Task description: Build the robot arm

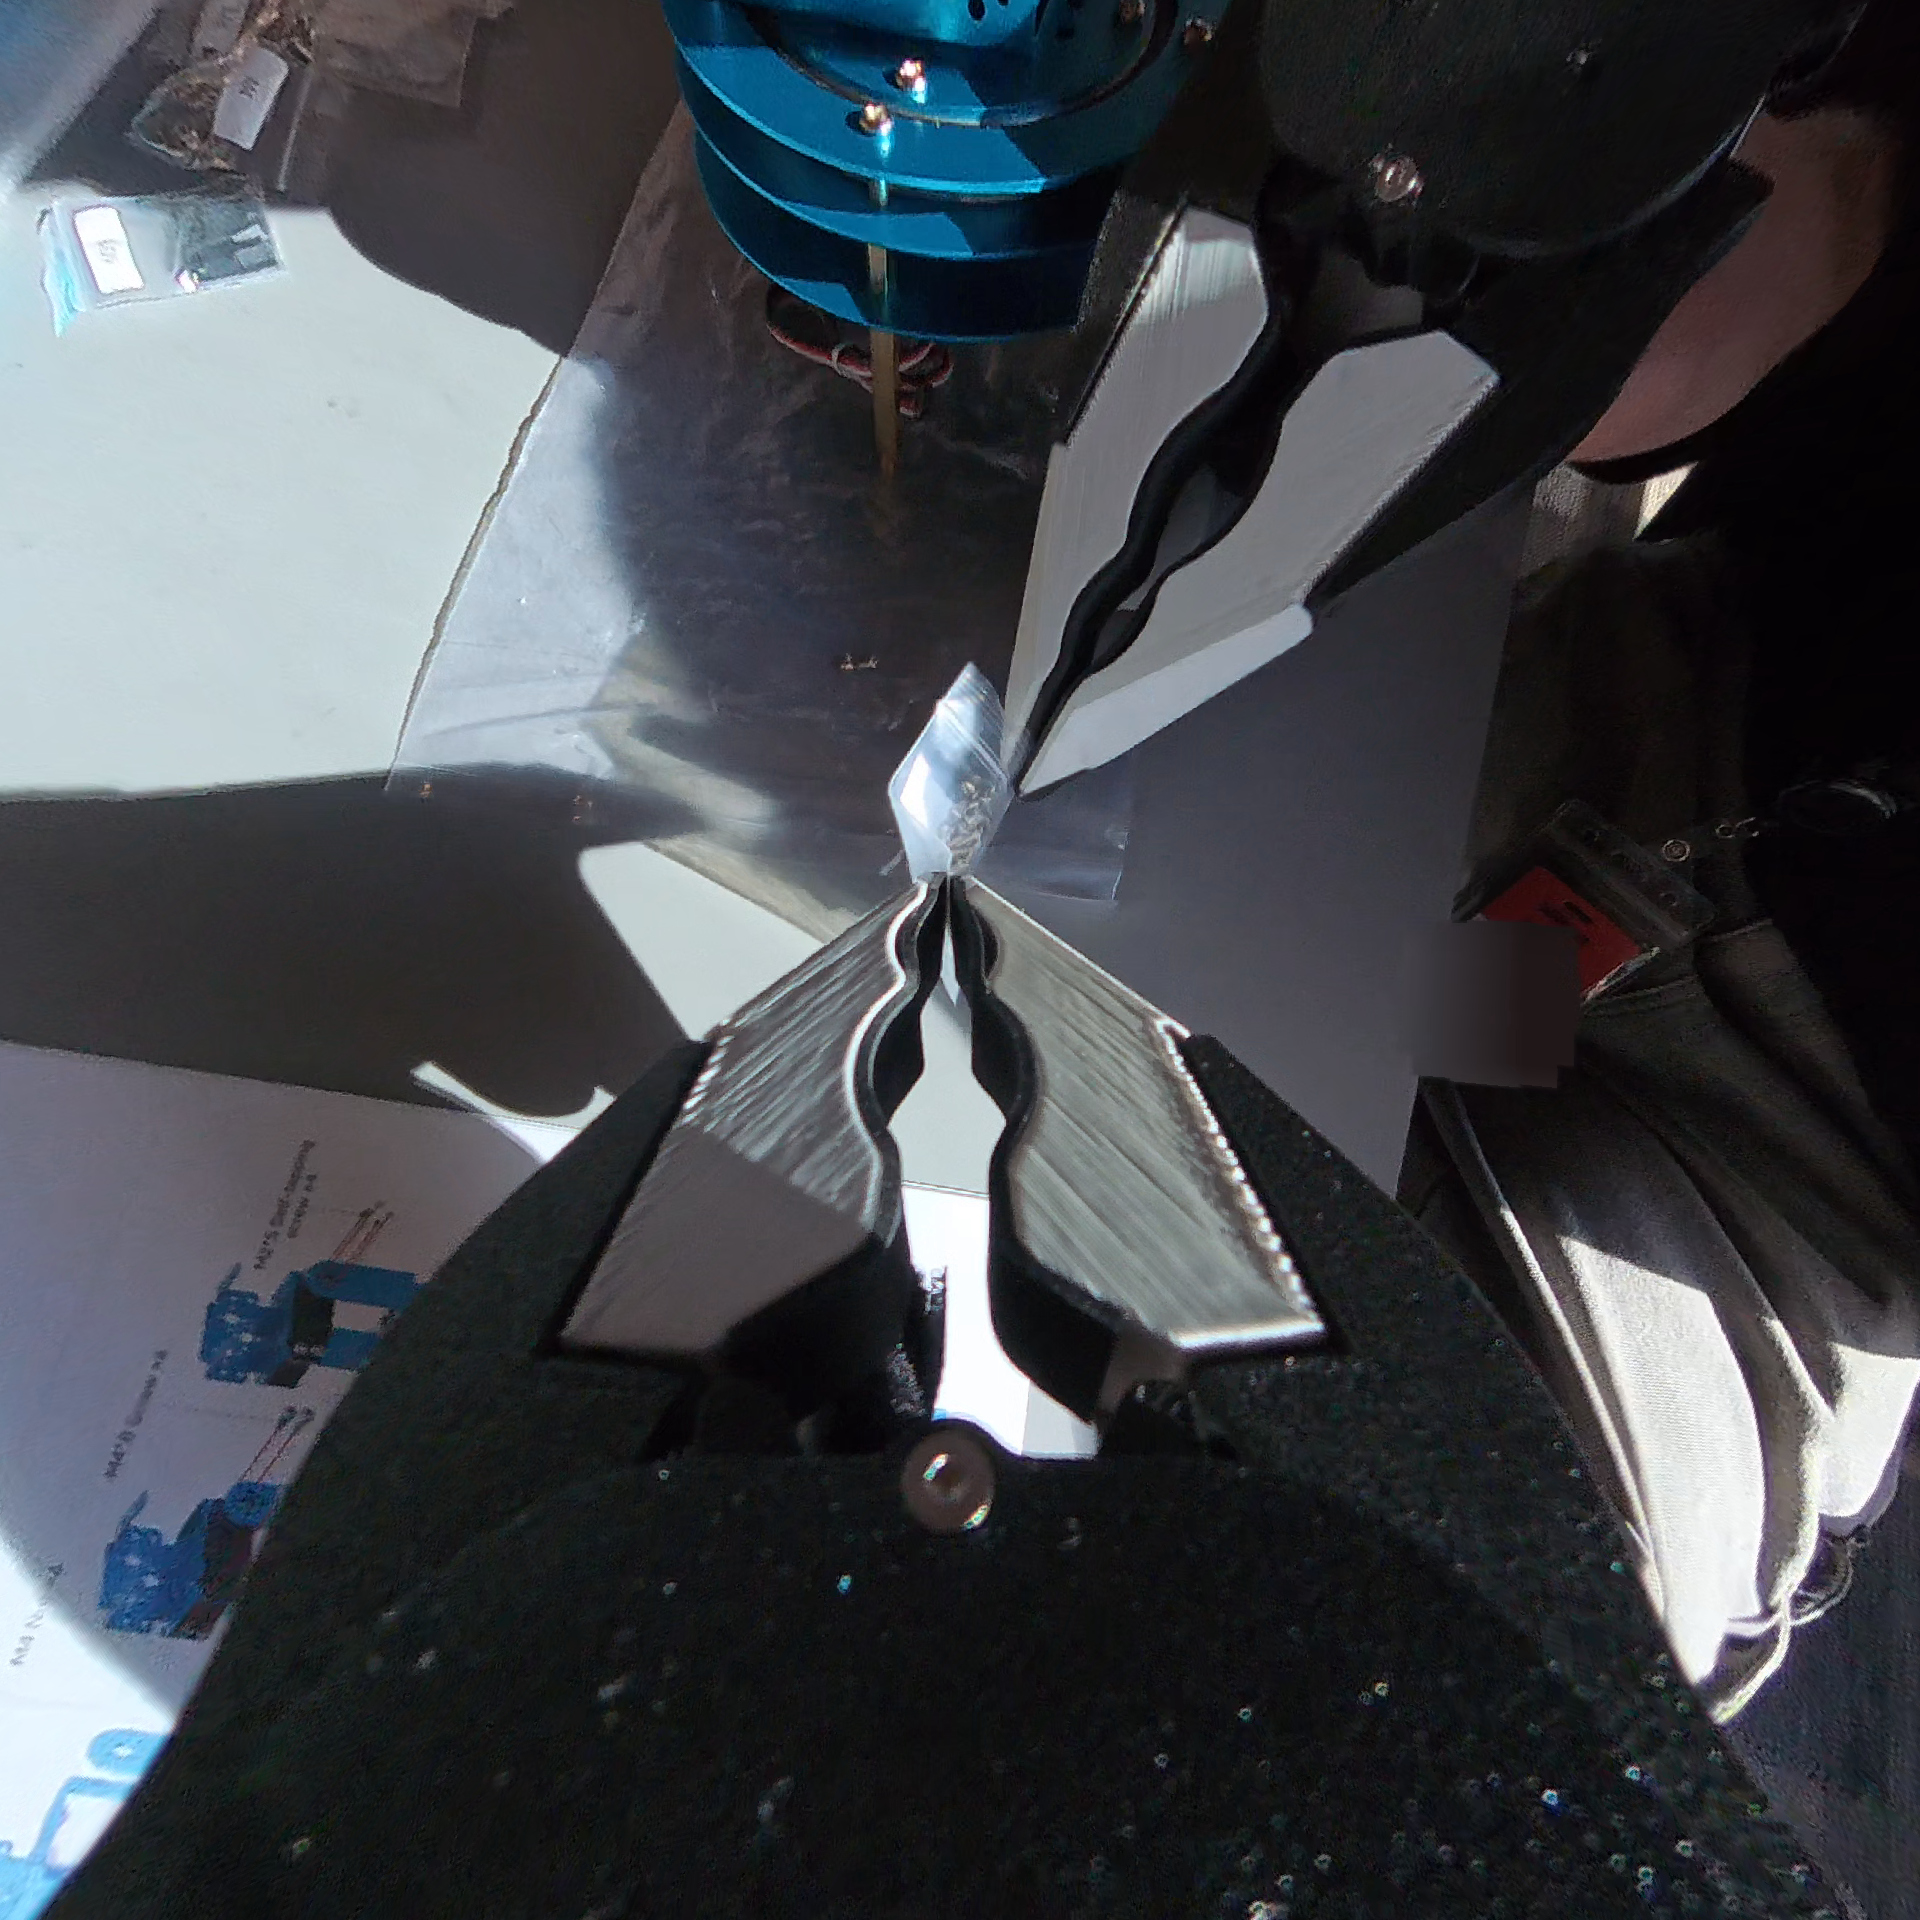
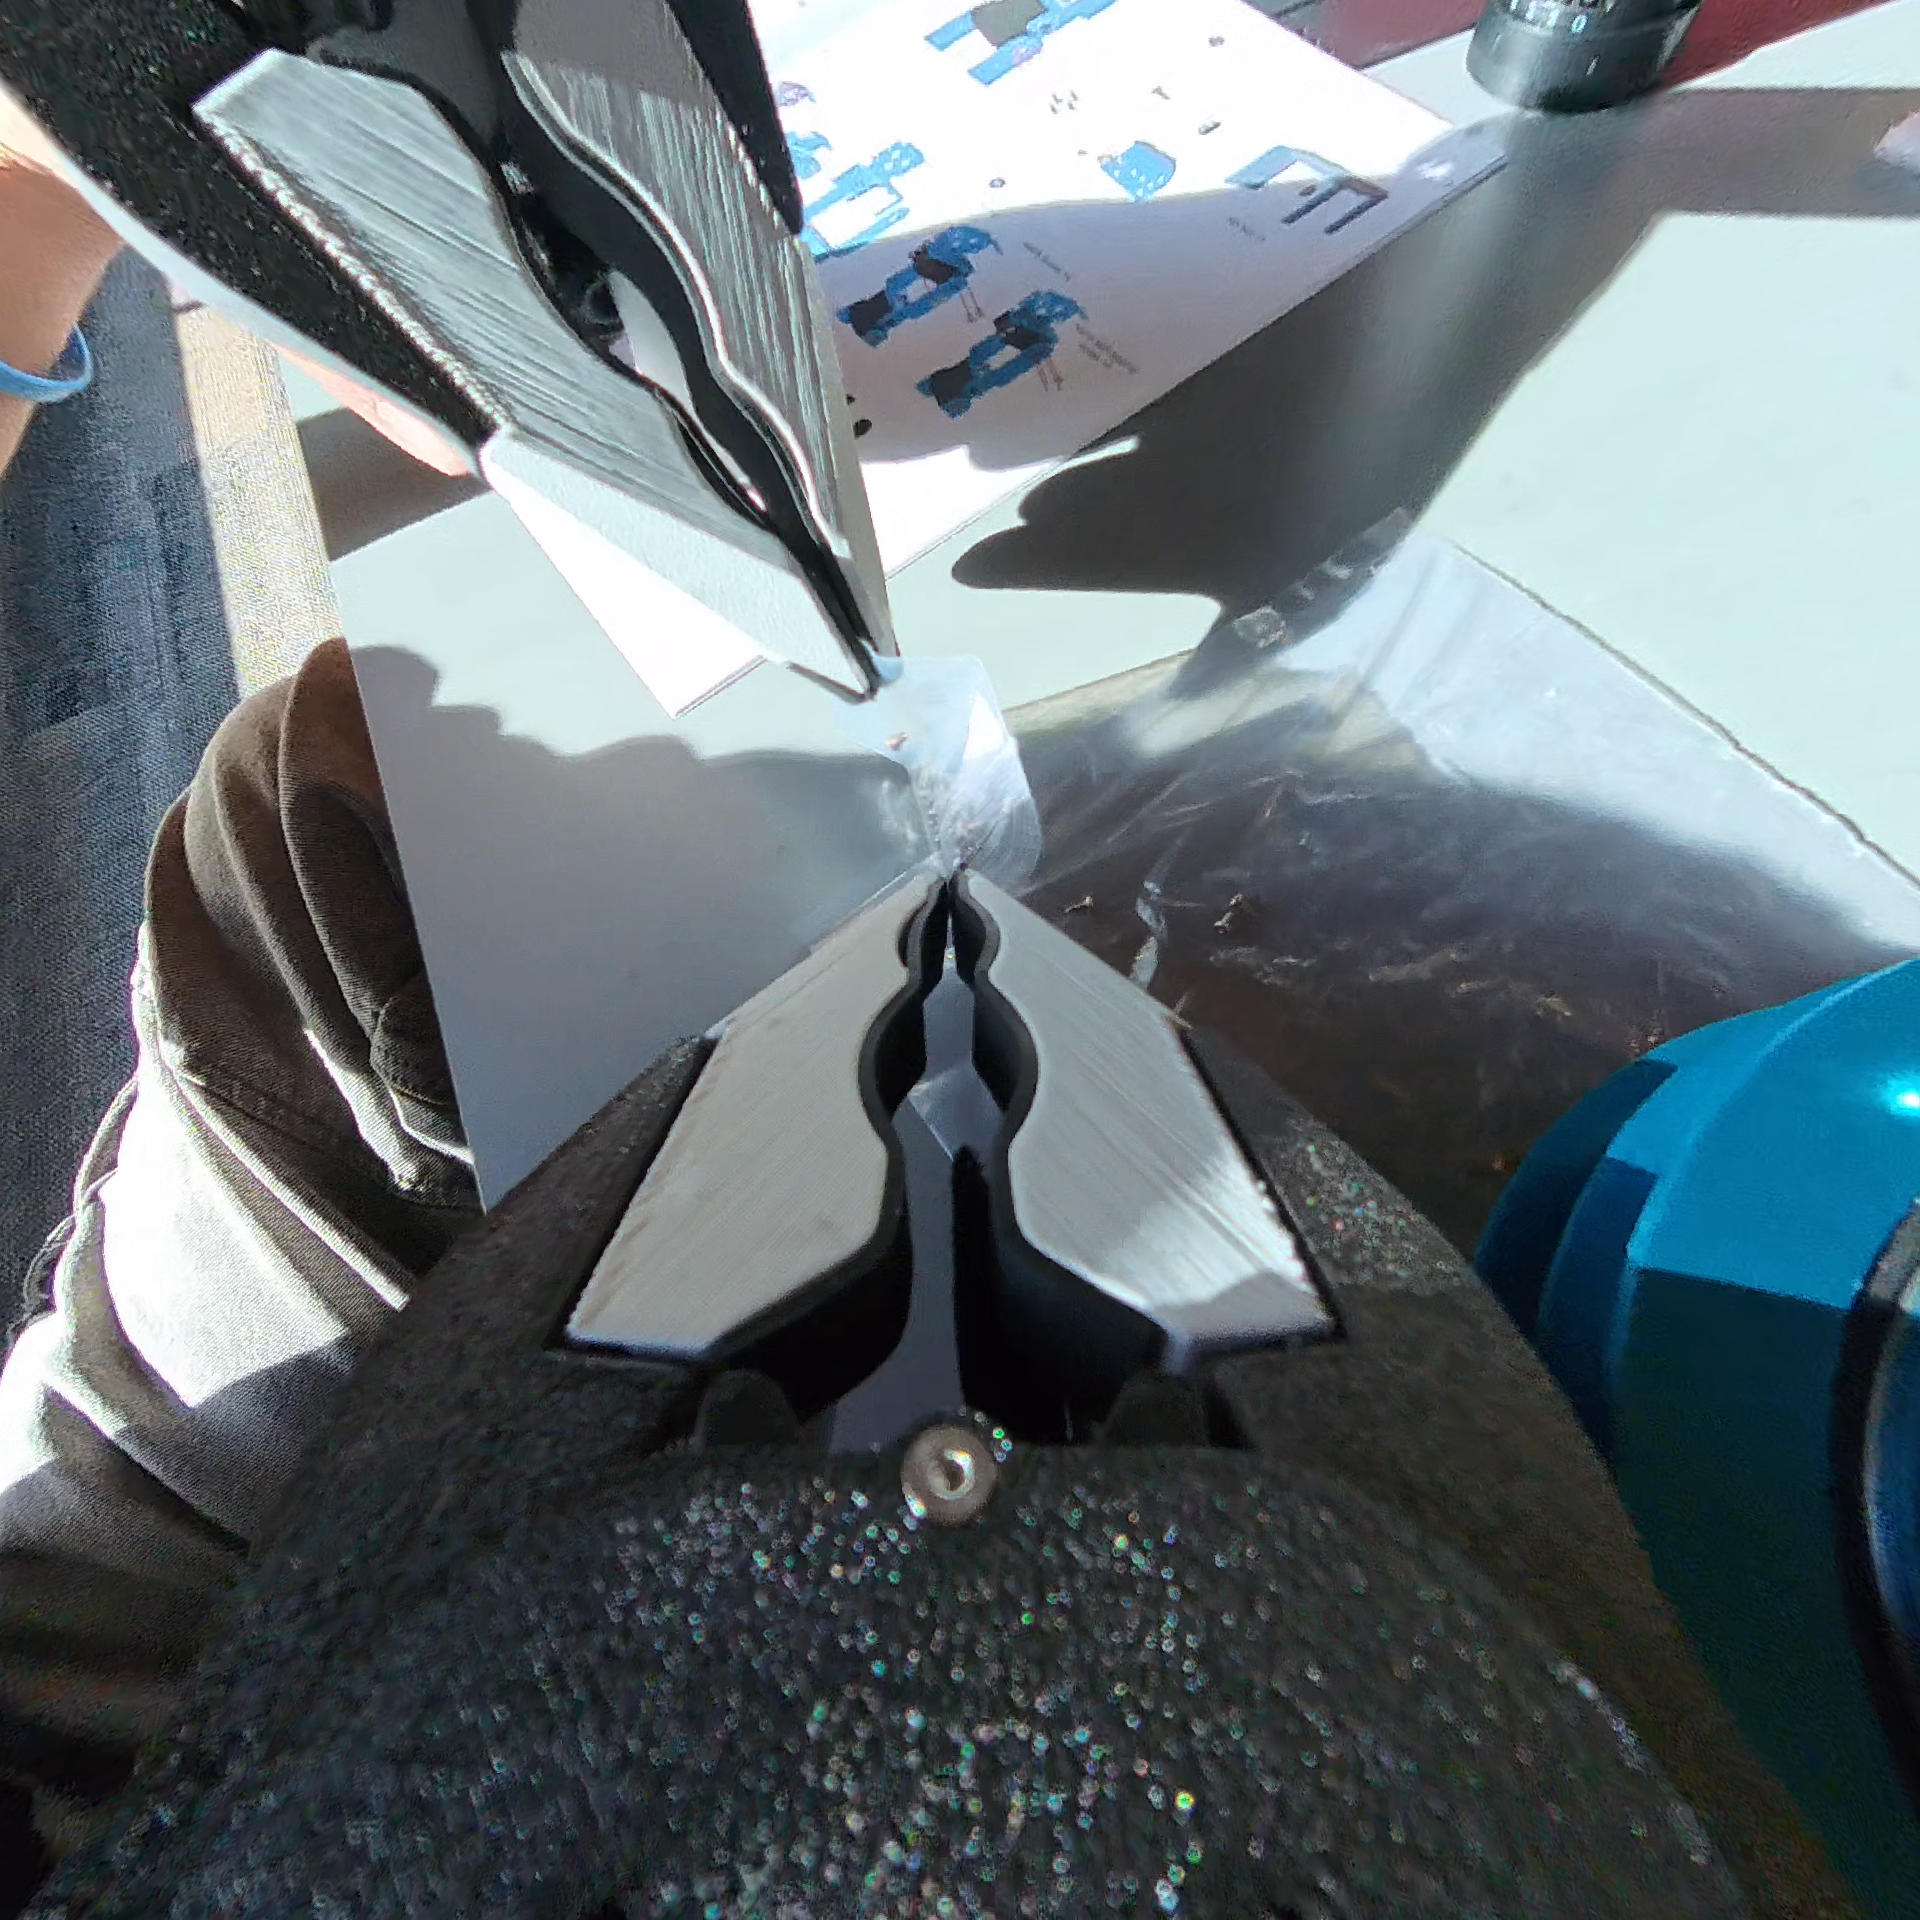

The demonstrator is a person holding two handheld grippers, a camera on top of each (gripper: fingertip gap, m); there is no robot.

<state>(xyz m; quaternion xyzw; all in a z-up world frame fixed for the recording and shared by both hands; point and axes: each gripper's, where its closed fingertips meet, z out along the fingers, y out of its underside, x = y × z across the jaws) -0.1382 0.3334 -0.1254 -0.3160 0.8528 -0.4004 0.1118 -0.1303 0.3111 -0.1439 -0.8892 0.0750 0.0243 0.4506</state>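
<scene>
Left gripper [image 1: 948,883], nearest in its own view: fingertips pinched together on one end of a small clear bag [image 1: 956,784] holding tiny metal parts. The bag hangs in the air above the table [image 1: 260,499], near its front edge, long axis running from one gripper to the other. Right gripper [image 2: 948,881]: likewise closed, on the opposite end. Beyond, on the table: a clear plastic sheet [image 1: 582,582], a blue part [image 1: 883,229], a printed sheet [image 2: 1039,343].

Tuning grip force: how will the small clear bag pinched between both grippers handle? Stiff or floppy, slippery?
Likely floppy: the small clear bag creases between the left gripper and right gripper. Probably light, since only a few tiny metal parts show inside. Its glossy film looks slippery, and each gripper pinches only a thin edge, so it may slide out.
</scene>
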